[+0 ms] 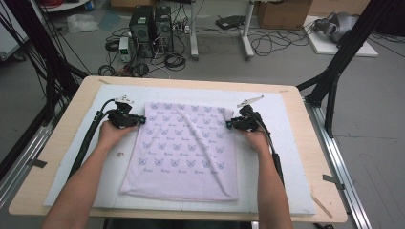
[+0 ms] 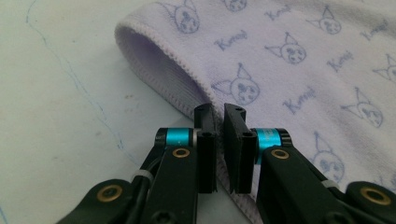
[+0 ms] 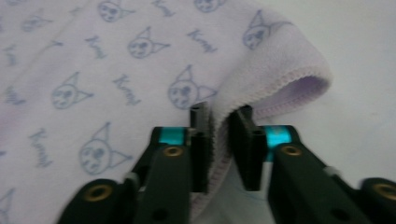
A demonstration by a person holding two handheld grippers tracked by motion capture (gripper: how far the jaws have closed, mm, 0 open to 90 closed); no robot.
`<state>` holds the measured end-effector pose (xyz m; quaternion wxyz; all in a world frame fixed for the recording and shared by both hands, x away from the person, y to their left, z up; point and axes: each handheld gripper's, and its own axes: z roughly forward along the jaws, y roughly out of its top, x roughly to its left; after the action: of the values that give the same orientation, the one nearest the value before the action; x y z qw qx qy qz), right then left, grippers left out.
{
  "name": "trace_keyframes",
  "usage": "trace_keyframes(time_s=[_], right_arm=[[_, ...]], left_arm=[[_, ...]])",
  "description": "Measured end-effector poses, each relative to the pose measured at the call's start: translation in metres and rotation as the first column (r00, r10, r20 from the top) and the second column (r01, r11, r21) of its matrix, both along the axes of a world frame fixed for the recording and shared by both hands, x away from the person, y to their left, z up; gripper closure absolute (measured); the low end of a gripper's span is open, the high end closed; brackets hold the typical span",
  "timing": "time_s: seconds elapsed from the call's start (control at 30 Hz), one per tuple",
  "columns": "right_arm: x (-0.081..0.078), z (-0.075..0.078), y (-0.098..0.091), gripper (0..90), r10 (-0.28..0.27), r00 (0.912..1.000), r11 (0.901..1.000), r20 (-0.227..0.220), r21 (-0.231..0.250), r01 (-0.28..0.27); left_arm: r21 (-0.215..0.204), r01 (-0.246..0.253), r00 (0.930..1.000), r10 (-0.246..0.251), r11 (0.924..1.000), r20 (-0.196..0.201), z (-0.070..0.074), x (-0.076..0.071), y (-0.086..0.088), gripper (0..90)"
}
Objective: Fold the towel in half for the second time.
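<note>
The pale lilac terry towel with blue cat-face print (image 1: 184,150) lies mid-pad on the white padded mat (image 1: 282,157). Your left gripper (image 1: 142,119) pinches its 9 o'clock hem; your right gripper (image 1: 229,125) pinches the 3 o'clock hem, stitching clear in both gripper views.

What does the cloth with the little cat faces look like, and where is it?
On the light wooden table lies a white padded mat, and in its middle is the pale lilac towel, roughly square. It is printed all over with small blue cat faces and cursive words. The left gripper and right gripper each pinch one of its far side edges.
</note>
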<state>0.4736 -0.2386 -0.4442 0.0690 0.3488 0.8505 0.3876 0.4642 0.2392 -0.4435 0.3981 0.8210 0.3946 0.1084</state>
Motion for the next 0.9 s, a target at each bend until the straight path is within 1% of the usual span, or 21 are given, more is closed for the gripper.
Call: trace_keyframes(time_s=[0.1,0.13,0.2,0.27,0.3,0.4,0.47,0.5,0.6,0.67,0.7,0.77,0.8,0.83,0.87,0.9], right_arm=[[0.001,-0.001,-0.002,82.5,-0.004,0.9998,0.9996,-0.021,0.027,0.005],[0.001,-0.001,-0.002,83.0,-0.006,0.9997,0.9996,-0.024,0.028,0.006],[0.001,0.002,-0.001,83.7,-0.004,0.9999,0.9998,-0.014,0.02,0.004],[-0.001,0.007,0.0,83.9,0.001,1.0,0.9998,0.01,0.021,-0.001],[-0.002,0.011,0.0,83.9,0.001,0.9997,0.9996,0.024,0.027,-0.002],[-0.007,0.027,-0.002,84.0,0.013,0.9969,0.9991,0.077,0.04,-0.016],[-0.013,0.039,-0.003,84.0,0.02,0.9959,0.9987,0.088,0.046,-0.024],[-0.017,0.045,-0.003,84.1,0.03,0.9947,0.998,0.098,0.052,-0.036],[-0.031,0.058,-0.006,84.0,0.054,0.994,0.9951,0.095,0.078,-0.062],[-0.044,0.063,-0.007,84.0,0.073,0.9918,0.9933,0.105,0.082,-0.082],[-0.052,0.064,-0.007,84.0,0.088,0.9906,0.9914,0.104,0.087,-0.098],[-0.068,0.06,-0.006,84.0,0.108,0.9898,0.9904,0.092,0.076,-0.116],[-0.076,0.056,-0.006,83.9,0.117,0.9892,0.9894,0.089,0.076,-0.124],[-0.082,0.051,-0.007,83.9,0.125,0.9885,0.9883,0.084,0.076,-0.132],[-0.088,0.046,-0.009,83.9,0.129,0.9894,0.9882,0.067,0.075,-0.134],[-0.095,0.039,-0.012,83.9,0.132,0.9898,0.9876,0.053,0.079,-0.136]], left_arm=[[0.003,-0.003,1.0,0.003,1.0,0.001,0.001,0.0,0.0,84.8],[0.009,-0.003,1.0,0.003,1.0,0.005,0.001,-0.001,0.0,84.9],[0.028,-0.004,0.9997,0.004,0.9996,0.022,0.004,-0.002,0.0,85.1],[0.024,-0.004,0.999,0.003,0.9997,0.044,0.009,-0.004,0.001,85.3],[0.016,-0.002,0.9983,0.001,0.9999,0.058,0.012,-0.005,0.002,85.3],[-0.007,0.006,0.995,-0.006,1.0,0.1,0.023,-0.01,0.004,85.4],[-0.011,0.024,0.9924,-0.022,0.9997,0.121,0.031,-0.016,0.004,85.5],[-0.011,0.032,0.9901,-0.03,0.9994,0.137,0.035,-0.02,0.005,85.5],[-0.008,0.055,0.983,-0.053,0.9984,0.176,0.045,-0.038,0.007,85.5],[-0.008,0.077,0.9788,-0.074,0.997,0.191,0.047,-0.053,0.01,85.5],[-0.015,0.082,0.9761,-0.077,0.9965,0.203,0.046,-0.062,0.012,85.5],[-0.036,0.095,0.9741,-0.086,0.9948,0.209,0.042,-0.078,0.015,85.4],[-0.038,0.102,0.9735,-0.092,0.994,0.209,0.039,-0.086,0.016,85.4],[-0.035,0.114,0.9728,-0.105,0.9929,0.207,0.036,-0.094,0.017,85.4],[-0.037,0.123,0.9743,-0.114,0.9917,0.194,0.031,-0.102,0.018,85.3],[-0.039,0.128,0.9745,-0.119,0.991,0.191,0.027,-0.107,0.019,85.3]])
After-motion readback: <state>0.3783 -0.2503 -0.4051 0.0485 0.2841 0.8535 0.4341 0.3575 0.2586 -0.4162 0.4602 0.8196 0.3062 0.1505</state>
